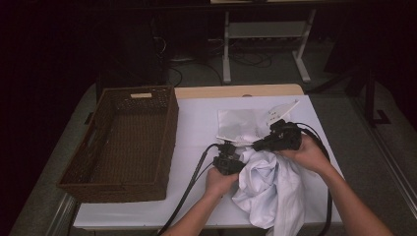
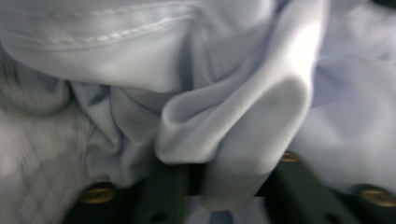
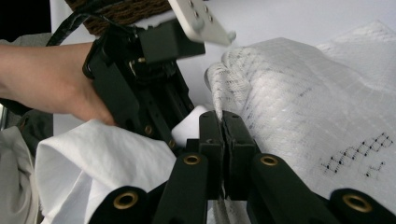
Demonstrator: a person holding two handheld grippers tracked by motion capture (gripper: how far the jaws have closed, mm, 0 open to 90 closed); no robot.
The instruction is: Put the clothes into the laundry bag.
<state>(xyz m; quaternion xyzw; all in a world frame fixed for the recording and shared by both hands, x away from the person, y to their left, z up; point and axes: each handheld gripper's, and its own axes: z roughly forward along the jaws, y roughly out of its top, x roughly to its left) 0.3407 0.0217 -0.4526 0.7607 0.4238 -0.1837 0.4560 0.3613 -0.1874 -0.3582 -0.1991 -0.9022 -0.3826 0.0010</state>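
- Our right gripper (image 3: 223,123) has its jaws pinched together on the edge of the mesh bag (image 3: 299,107); that thin hold could slip.
- Our left gripper (image 2: 233,186) grips a fold of the white shirt (image 2: 243,121), bunched and creased, which could snag the bag mouth.

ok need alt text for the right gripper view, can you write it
The right hand-held gripper has its two black jaws shut on the edge of a white mesh bag. To the left, a hand holds the left hand-held gripper against a crumpled white garment, with a brown wicker basket at the top edge.
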